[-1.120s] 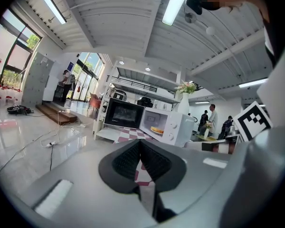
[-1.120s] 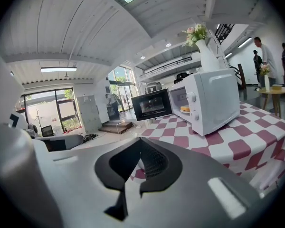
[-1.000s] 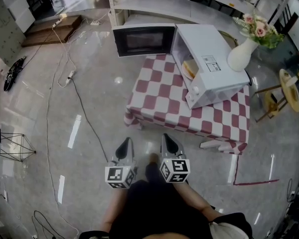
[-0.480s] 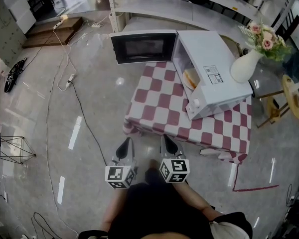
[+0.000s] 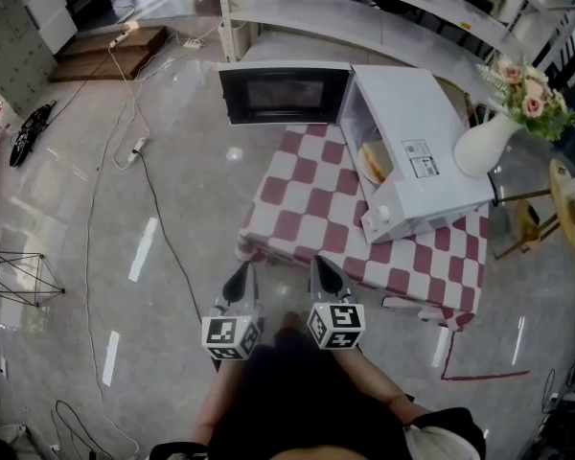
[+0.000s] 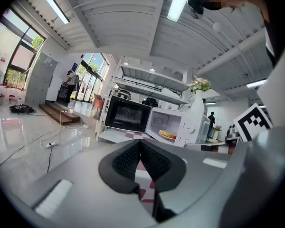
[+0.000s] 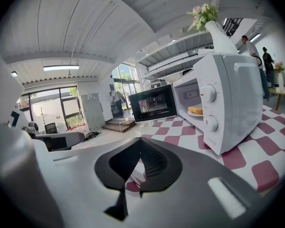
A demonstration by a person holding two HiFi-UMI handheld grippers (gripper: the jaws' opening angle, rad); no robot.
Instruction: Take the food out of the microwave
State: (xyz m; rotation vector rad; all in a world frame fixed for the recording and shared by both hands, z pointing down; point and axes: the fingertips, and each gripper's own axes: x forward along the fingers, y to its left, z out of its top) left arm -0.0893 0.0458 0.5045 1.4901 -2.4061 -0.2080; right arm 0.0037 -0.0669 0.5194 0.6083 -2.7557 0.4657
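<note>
A white microwave [image 5: 424, 151] stands on a table with a red-and-white checked cloth [image 5: 311, 199], its door [image 5: 283, 92] swung wide open to the left. Inside it, the food lies on a plate [image 5: 372, 162]; it also shows as a yellow slab [image 6: 168, 135] in the left gripper view and as the food [image 7: 195, 110] in the right gripper view. My left gripper [image 5: 239, 276] and right gripper [image 5: 322, 266] are side by side, low before the table's near edge. Both are shut and hold nothing, well short of the microwave.
A white vase of flowers [image 5: 494, 132] stands beside the microwave on the right. Cables [image 5: 134, 147] trail over the glossy floor at the left. Metal shelves [image 5: 364, 12] rise behind the table. A small round wooden table [image 5: 561, 190] is at the far right.
The table and microwave have drawn slightly closer and shifted right in the head view. Both grippers keep their place in the picture and stay shut.
</note>
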